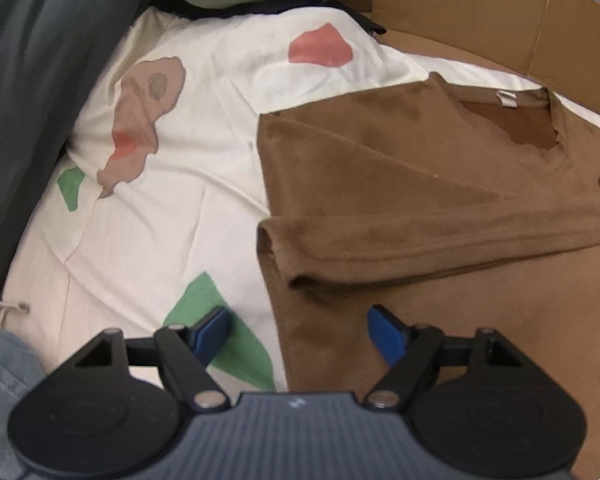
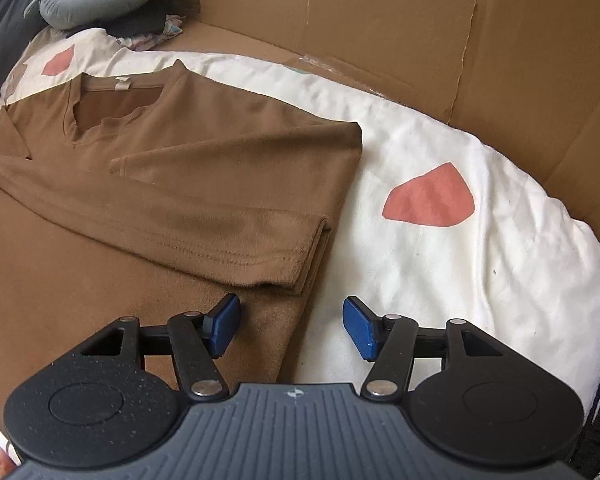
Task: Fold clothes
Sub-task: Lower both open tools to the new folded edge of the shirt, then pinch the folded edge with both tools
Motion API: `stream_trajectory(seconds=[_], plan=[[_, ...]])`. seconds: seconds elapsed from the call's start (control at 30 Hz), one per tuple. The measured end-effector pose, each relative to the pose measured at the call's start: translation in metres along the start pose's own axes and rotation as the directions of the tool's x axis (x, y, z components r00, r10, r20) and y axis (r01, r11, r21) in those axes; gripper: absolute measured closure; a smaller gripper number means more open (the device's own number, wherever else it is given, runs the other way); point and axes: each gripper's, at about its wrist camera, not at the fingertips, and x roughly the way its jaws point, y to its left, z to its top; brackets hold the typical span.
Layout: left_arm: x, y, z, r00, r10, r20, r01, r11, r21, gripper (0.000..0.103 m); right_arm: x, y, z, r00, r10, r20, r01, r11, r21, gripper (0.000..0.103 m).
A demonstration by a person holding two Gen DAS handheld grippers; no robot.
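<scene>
I see the brown shirt (image 1: 440,184) lying flat on the white blanket (image 1: 160,220), its sleeves folded in across its chest. My left gripper (image 1: 300,336) is wide open and holds nothing; it hangs over the shirt's left edge, below the sleeve cuff. My right gripper (image 2: 292,330) is open and empty too, over the shirt's right edge. The shirt looks soft, light and floppy, so I think pinching both side edges together is best.

The brown shirt (image 2: 188,184) is soft, fuzzy cloth. The white blanket (image 2: 460,272) under it is smooth, wrinkly cloth. Behind the shirt, the cardboard (image 2: 380,20) is dull brown paper. The fingers (image 2: 358,328) carry matt blue pads.
</scene>
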Motion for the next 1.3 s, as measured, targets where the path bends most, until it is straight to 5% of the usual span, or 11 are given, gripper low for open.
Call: stream_trajectory(seconds=[0.33,0.83,1.3], plan=[[0.007,0.002,0.014,0.999,0.024,0.023,-0.024,1.000,-0.007,0.025,0.008,-0.001,-0.002,0.996,-0.051,0.074,0.051,0.999,0.001,0.030],[0.009,0.009,0.039,0.996,0.002,0.087,0.006,0.996,-0.086,0.035,0.016,-0.007,0.026,0.988,-0.038,0.149,0.043,0.999,-0.025,0.038],[0.014,0.015,0.044,0.986,-0.009,0.166,0.043,0.979,-0.201,0.076,0.020,-0.015,0.041,0.981,0.024,0.193,-0.027,1.000,0.013,0.085]])
